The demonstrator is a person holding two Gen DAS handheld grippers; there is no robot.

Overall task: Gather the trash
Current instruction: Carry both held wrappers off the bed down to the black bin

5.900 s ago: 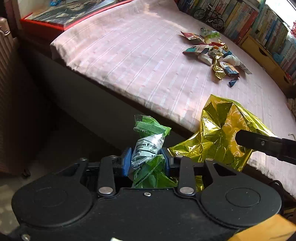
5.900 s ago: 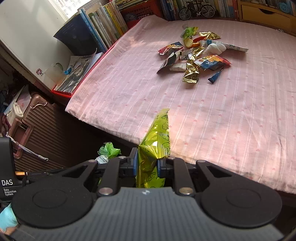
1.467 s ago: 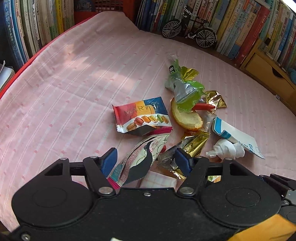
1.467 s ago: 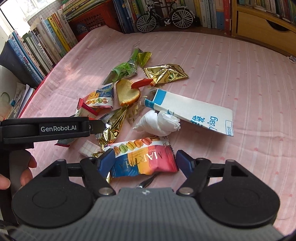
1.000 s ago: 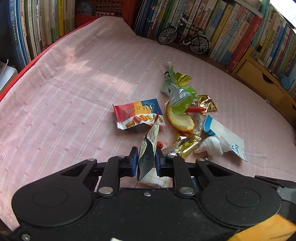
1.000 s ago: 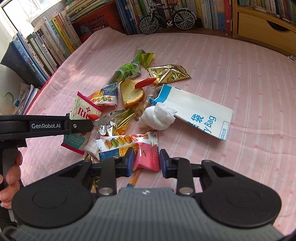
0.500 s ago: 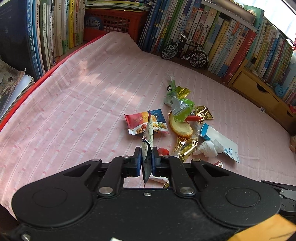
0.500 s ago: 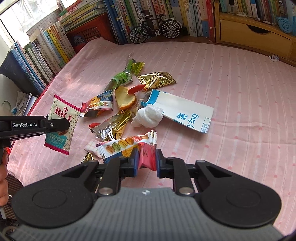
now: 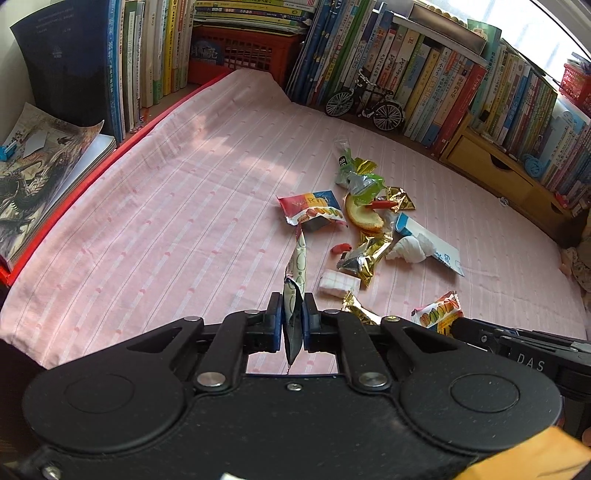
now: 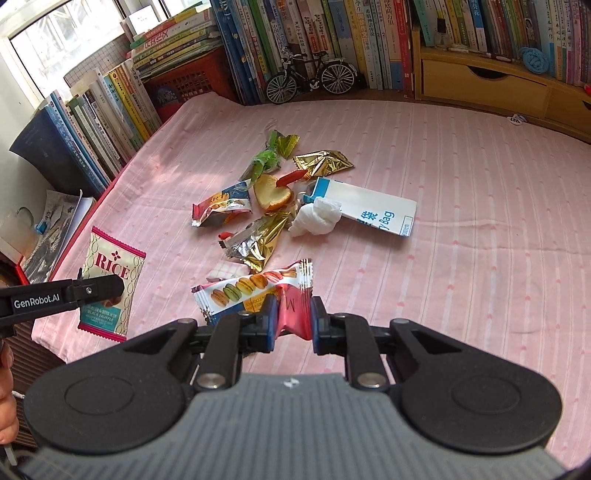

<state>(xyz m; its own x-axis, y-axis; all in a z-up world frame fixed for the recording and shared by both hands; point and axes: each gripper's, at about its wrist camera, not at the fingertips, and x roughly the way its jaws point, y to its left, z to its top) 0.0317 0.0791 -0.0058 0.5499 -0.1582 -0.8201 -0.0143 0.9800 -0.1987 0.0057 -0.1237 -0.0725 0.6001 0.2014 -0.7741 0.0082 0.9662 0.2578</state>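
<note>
Trash is scattered in a loose pile mid-way across the pink striped bed sheet [image 10: 461,266]: a gold wrapper [image 10: 323,161], a green wrapper [image 10: 264,160], a bread slice [image 10: 271,194], a crumpled tissue [image 10: 314,221] and a blue-and-white paper bag [image 10: 369,208] just beside it. Left tongs [image 9: 292,321] are clamped on a rice cracker packet [image 10: 110,280], which hangs edge-on in the left wrist view, lifted off the sheet near the bed's edge. Right tongs [image 10: 293,321] are pinched on a macaron snack wrapper [image 10: 255,288], also raised a bit above the sheet. Books [image 10: 314,33] and a little model bicycle [image 10: 312,77] line the far side.
</note>
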